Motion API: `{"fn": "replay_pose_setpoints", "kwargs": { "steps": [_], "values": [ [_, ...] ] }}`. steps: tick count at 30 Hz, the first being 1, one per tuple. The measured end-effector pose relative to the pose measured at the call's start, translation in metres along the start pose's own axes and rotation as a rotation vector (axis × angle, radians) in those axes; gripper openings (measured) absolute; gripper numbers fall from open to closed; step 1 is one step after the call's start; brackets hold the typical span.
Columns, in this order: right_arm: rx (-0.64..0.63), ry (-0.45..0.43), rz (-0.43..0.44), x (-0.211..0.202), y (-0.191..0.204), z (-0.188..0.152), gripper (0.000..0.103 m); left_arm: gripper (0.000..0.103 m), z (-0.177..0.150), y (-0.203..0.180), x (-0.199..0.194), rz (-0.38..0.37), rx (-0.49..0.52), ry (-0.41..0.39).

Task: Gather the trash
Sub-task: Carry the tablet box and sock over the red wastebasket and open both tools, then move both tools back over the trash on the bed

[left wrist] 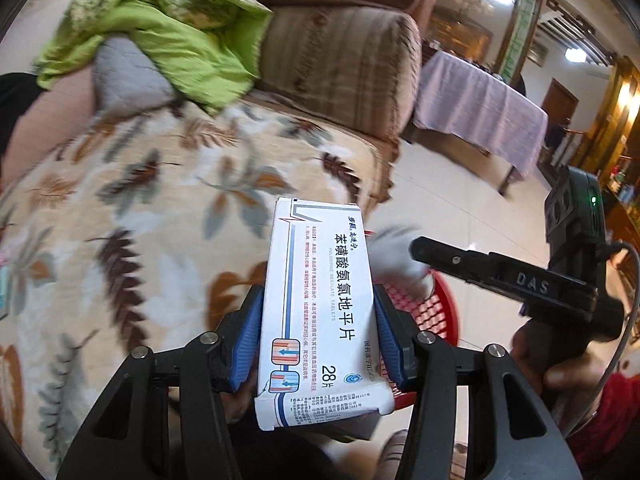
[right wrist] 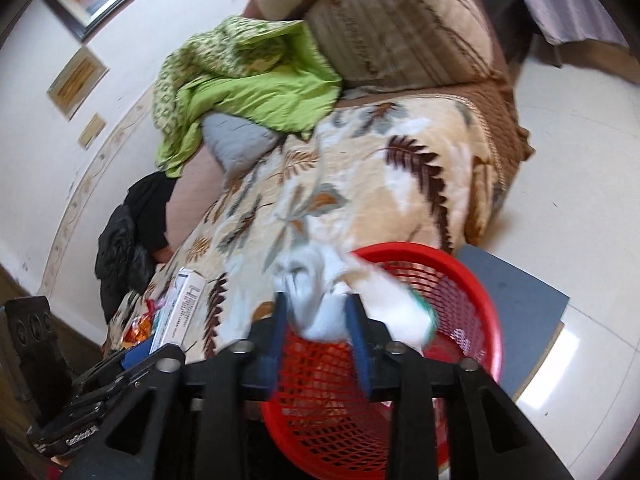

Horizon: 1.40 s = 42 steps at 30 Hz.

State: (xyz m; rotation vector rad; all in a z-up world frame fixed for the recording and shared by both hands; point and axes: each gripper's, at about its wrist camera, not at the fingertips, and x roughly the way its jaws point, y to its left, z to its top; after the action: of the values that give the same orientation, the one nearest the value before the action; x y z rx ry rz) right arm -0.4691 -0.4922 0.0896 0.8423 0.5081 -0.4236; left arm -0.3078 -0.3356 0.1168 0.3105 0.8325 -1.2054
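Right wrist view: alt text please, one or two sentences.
The right gripper hangs over a red mesh basket with crumpled white tissue between its blue pads, blurred. Behind lies a leaf-patterned blanket on a sofa, with a green cloth.

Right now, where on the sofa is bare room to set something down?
The middle of the beige leaf-patterned blanket is bare, between the green quilt and the red mesh basket. Crowded: the back corner, with quilt over grey pillow, and the end with snack wrappers.
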Motion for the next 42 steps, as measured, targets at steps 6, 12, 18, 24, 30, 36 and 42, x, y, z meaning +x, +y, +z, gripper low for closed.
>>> {"fn": "replay_pose_setpoints", "kwargs": {
  "steps": [6, 12, 18, 24, 30, 36, 42],
  "values": [
    [-0.022, -0.068, -0.005, -0.017, -0.006, 0.008, 0.065, 0.060, 0.004, -0.012, 0.013, -0.011, -0.024, 0.035],
    [-0.073, -0.088, 0.021, -0.018, 0.005, 0.014, 0.065, 0.060, 0.003, -0.005, -0.001, 0.032, -0.058, 0.025],
    [-0.122, -0.121, 0.110, -0.021, 0.041, 0.027, 0.065, 0.063, 0.000, 0.014, -0.055, 0.106, -0.121, -0.071],
    [-0.166, -0.078, 0.221, -0.017, 0.078, 0.016, 0.065, 0.063, -0.009, 0.031, -0.104, 0.189, -0.174, -0.128],
    [-0.217, -0.058, 0.286, -0.022, 0.110, 0.003, 0.065, 0.063, -0.023, 0.043, -0.148, 0.252, -0.201, -0.170],
    [-0.281, -0.010, 0.299, -0.017, 0.143, -0.013, 0.065, 0.064, -0.046, 0.065, -0.181, 0.281, -0.260, -0.207],
    [-0.360, 0.053, 0.328, -0.002, 0.185, -0.037, 0.065, 0.064, -0.073, 0.097, -0.214, 0.345, -0.339, -0.234]
  ]
}}
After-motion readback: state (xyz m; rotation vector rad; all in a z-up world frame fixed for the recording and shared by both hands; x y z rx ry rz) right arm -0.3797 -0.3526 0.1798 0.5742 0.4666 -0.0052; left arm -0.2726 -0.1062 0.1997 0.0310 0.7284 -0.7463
